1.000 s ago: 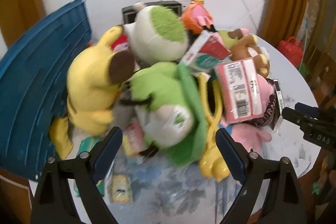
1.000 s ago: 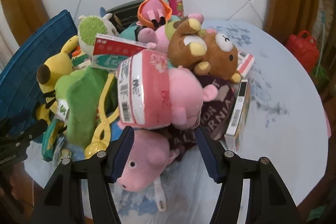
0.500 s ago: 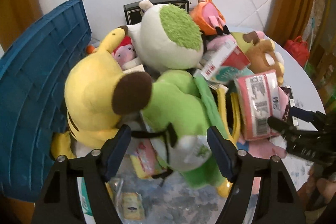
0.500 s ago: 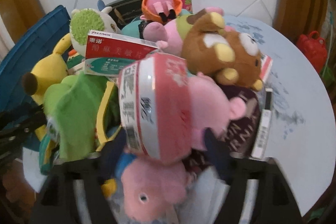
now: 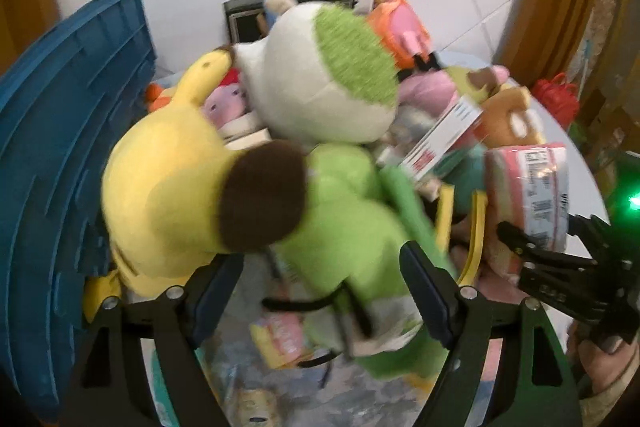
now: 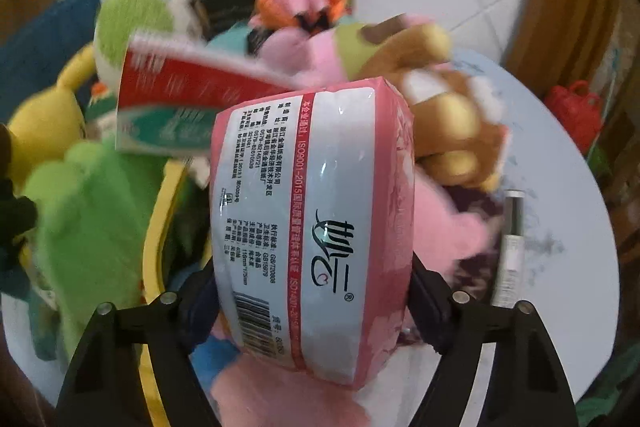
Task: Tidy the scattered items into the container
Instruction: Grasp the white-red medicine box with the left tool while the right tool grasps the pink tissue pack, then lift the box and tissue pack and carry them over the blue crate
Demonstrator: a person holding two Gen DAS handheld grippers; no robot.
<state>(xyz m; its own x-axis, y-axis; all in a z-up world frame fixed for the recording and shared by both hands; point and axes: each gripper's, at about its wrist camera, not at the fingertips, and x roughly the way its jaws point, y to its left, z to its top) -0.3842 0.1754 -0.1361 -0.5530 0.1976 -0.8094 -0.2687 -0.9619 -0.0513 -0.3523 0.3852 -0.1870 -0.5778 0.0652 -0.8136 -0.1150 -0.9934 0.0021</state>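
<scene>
Pink tissue pack (image 6: 316, 227), one, clamped in right hand-held gripper (image 6: 316, 303), just closing; left hand-held gripper (image 5: 320, 291) agape, reopening, straddling one green plush (image 5: 352, 227).

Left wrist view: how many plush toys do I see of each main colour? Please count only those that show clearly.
yellow plush: 1
green plush: 1
white plush with green patch: 1
brown plush: 1
orange-and-pink plush: 1
pink plush: 2; more may be hidden in the pile
Total: 7

one blue crate (image 5: 52, 155); one tissue pack (image 6: 312, 227); one yellow plush (image 5: 168, 187); two tongs (image 5: 320, 291) (image 6: 316, 303)
</scene>
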